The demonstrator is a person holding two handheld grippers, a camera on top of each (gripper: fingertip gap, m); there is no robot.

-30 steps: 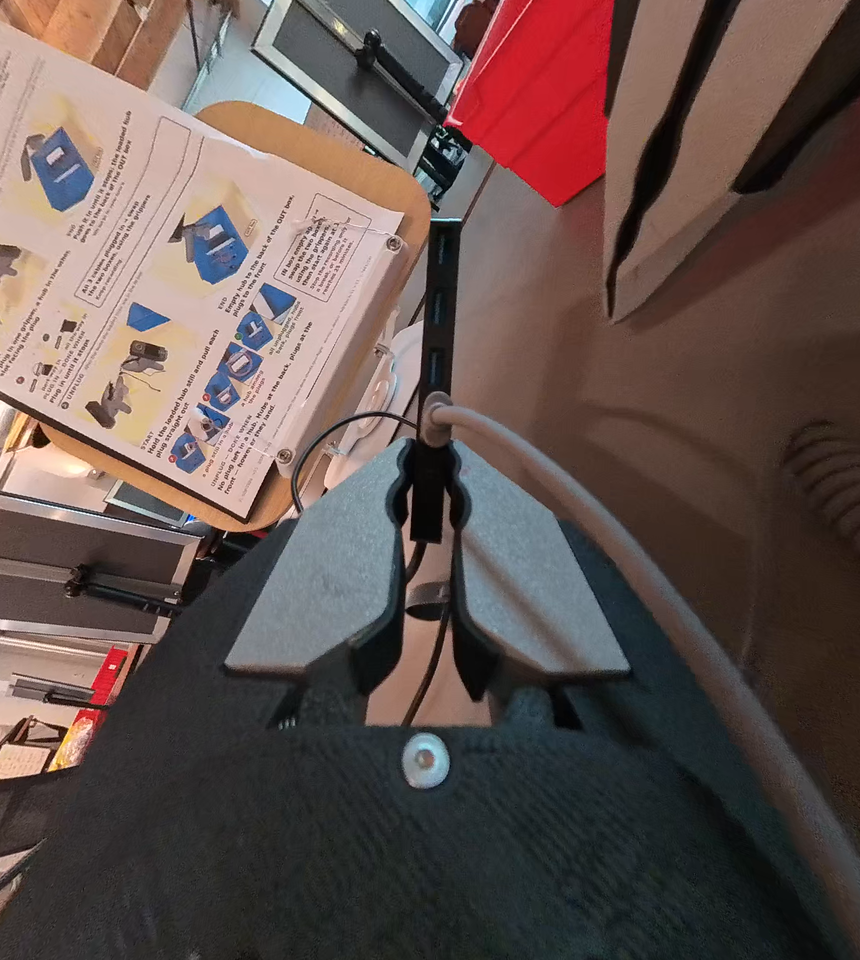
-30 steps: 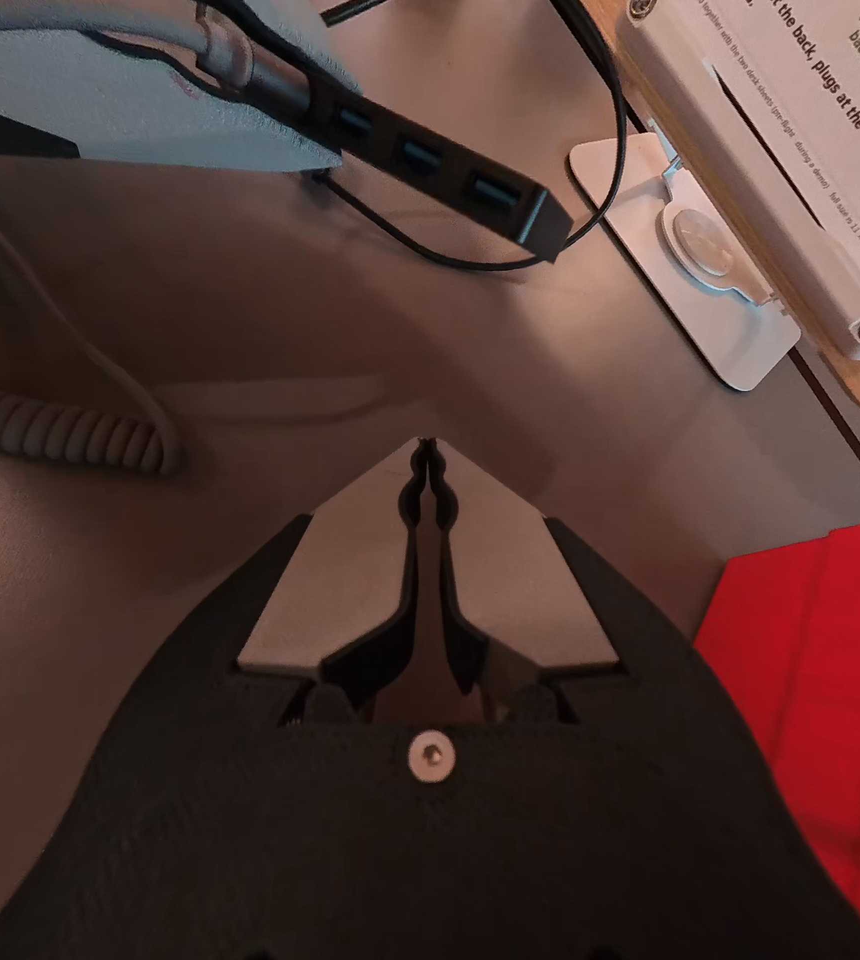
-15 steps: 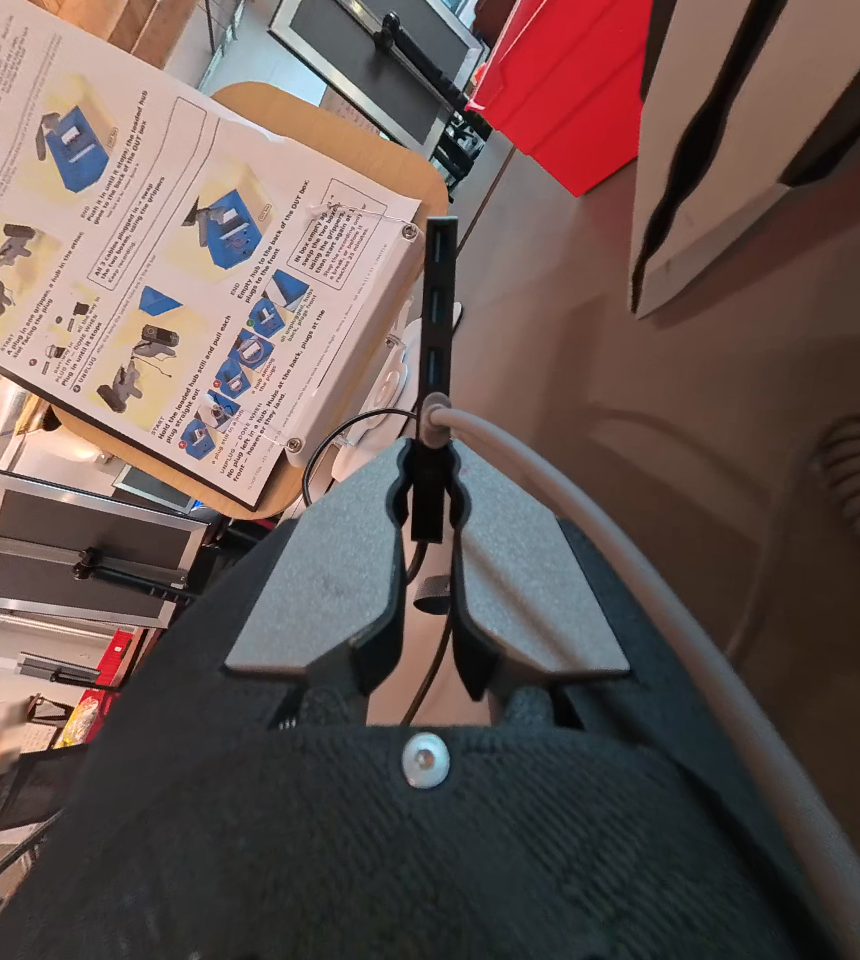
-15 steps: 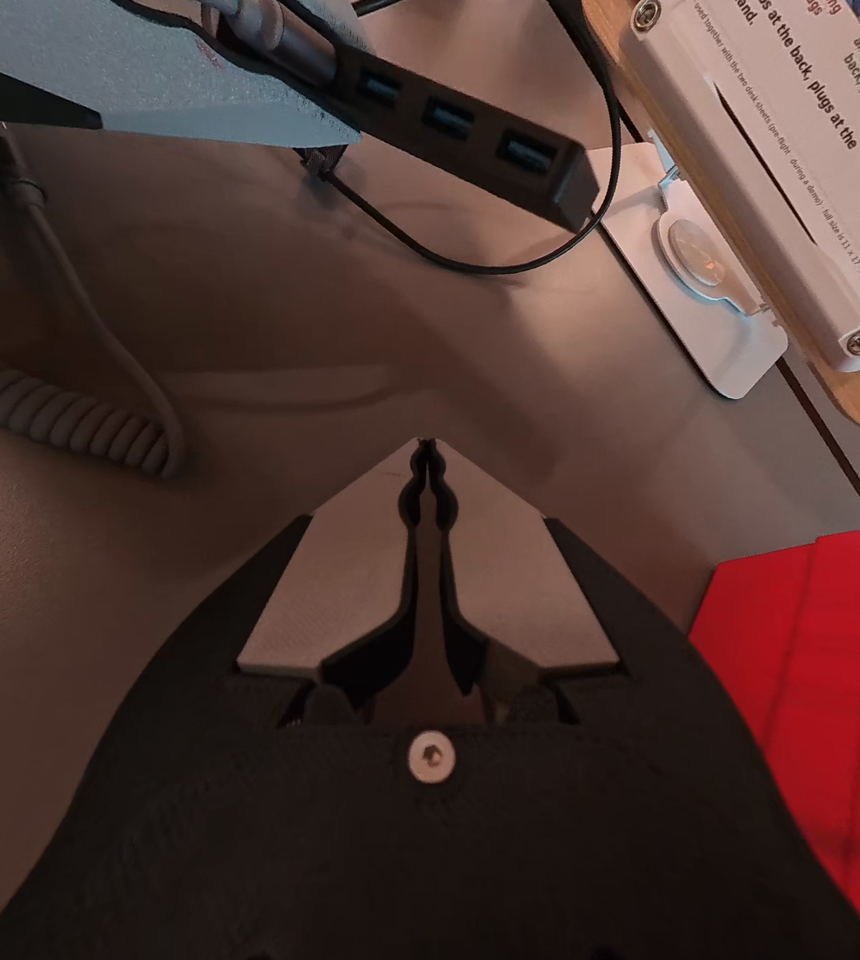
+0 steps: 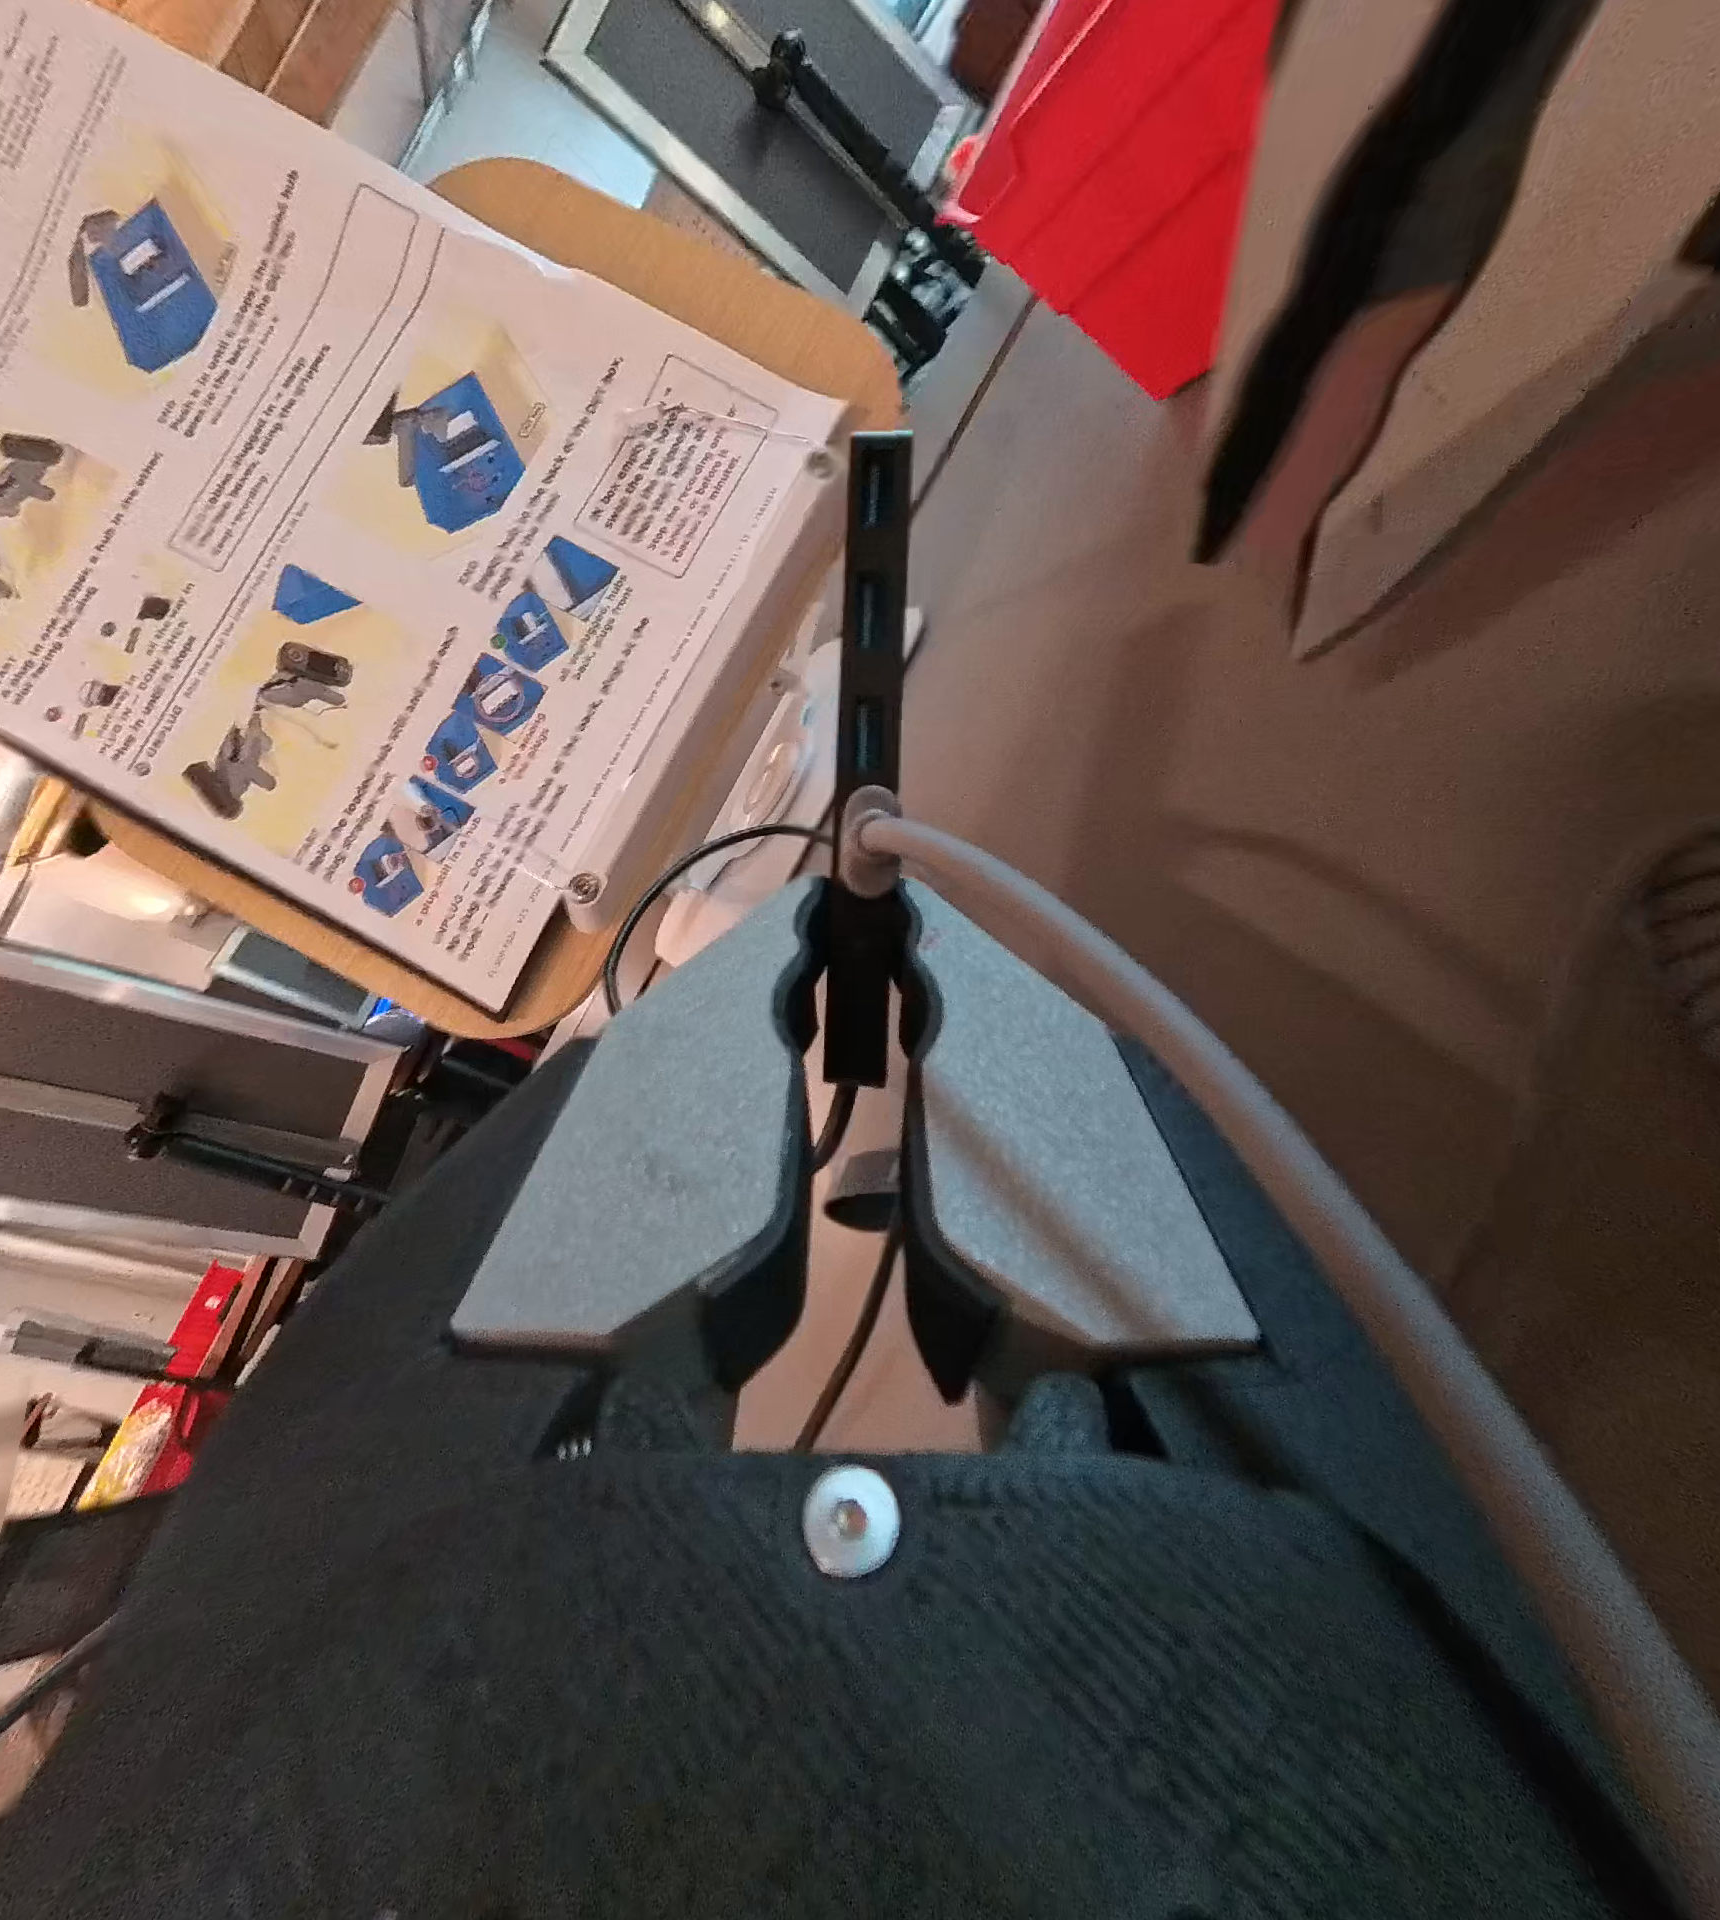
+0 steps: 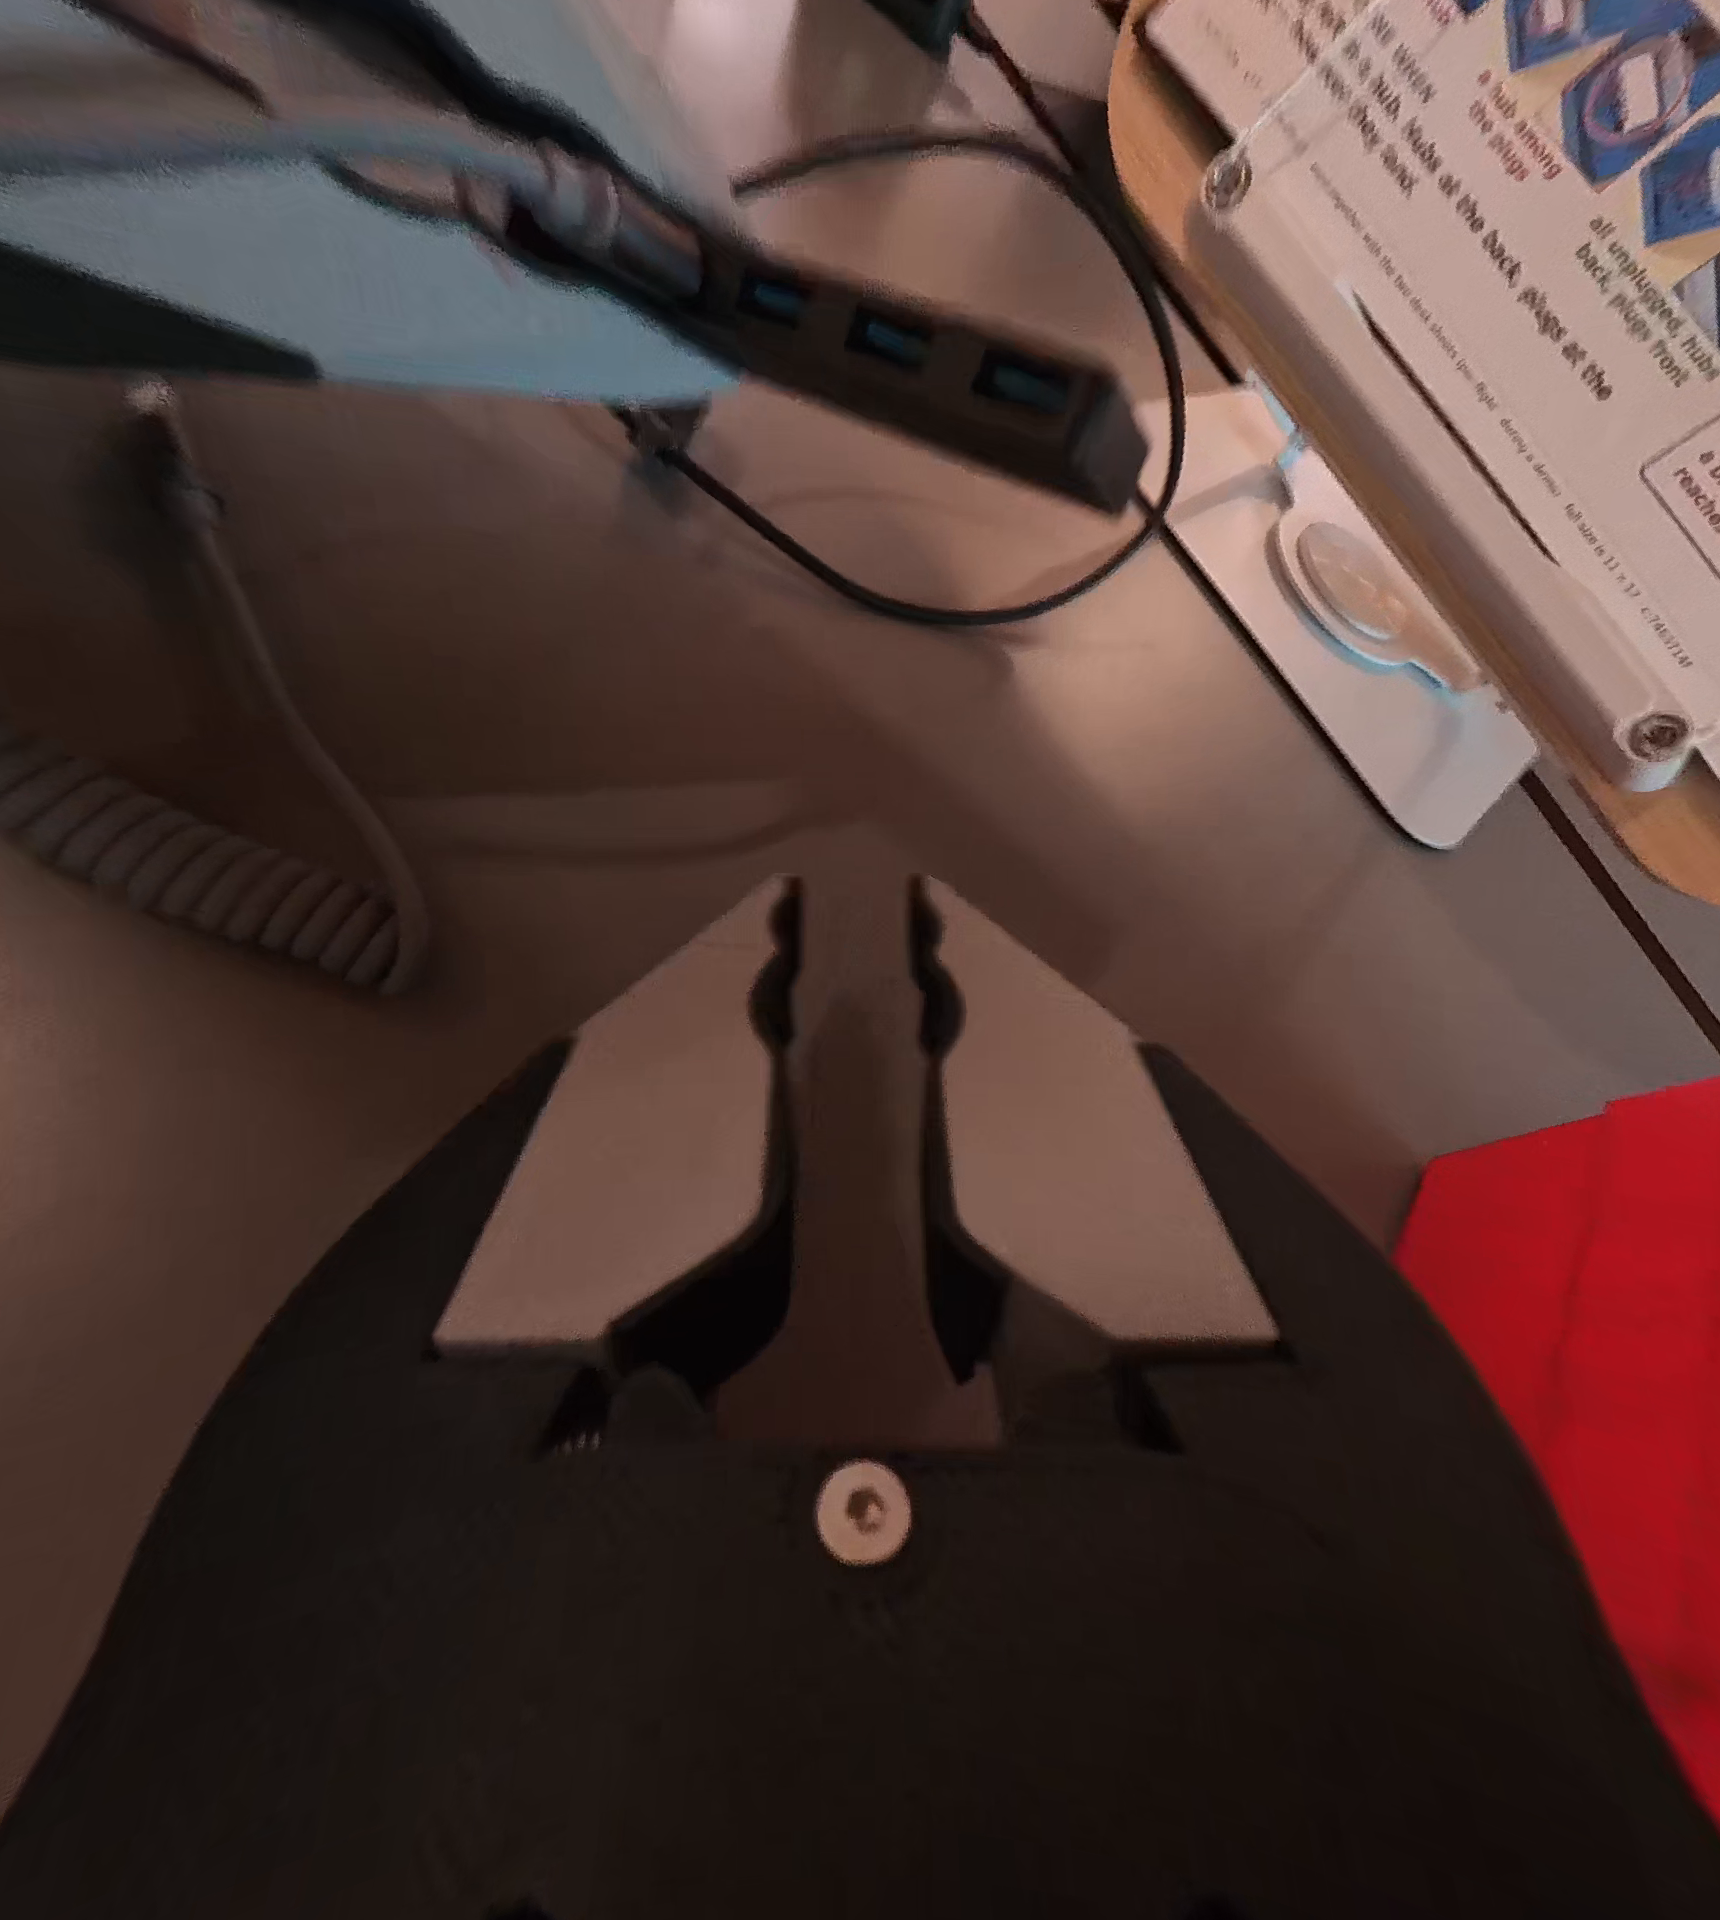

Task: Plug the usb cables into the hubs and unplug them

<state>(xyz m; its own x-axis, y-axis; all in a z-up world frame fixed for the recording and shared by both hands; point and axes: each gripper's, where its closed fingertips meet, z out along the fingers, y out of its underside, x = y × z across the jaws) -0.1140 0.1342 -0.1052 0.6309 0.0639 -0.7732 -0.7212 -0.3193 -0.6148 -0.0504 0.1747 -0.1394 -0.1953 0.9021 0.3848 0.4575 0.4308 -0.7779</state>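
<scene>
My left gripper (image 5: 858, 914) is shut on the near end of a slim black USB hub (image 5: 877, 613) and holds it above the table. A grey cable's plug (image 5: 871, 844) sits in the hub's nearest port; three blue ports beyond it are free. In the right wrist view the hub (image 6: 949, 374) shows at the top, held by the left gripper (image 6: 316, 281), with the grey plug (image 6: 586, 223) in it. The cable's coiled part (image 6: 129, 831) lies on the table. My right gripper (image 6: 854, 896) is open and empty, below the hub.
A white instruction sheet on a holder (image 5: 336, 520) stands on a wooden board (image 6: 1718, 862) at the table's edge. A white base plate (image 6: 1355, 665) lies beside it. The hub's thin black lead (image 6: 991, 613) loops on the table. A red bin (image 6: 1614, 1351) is at the right. Left tips to right tips: about 9 cm. Between my left fingertips and the hub's thin black lead (image 6: 991, 613) there is roughly 12 cm.
My right gripper has opened from shut and moved closer to the hub. My left gripper keeps its grip on the hub and has shifted slightly.
</scene>
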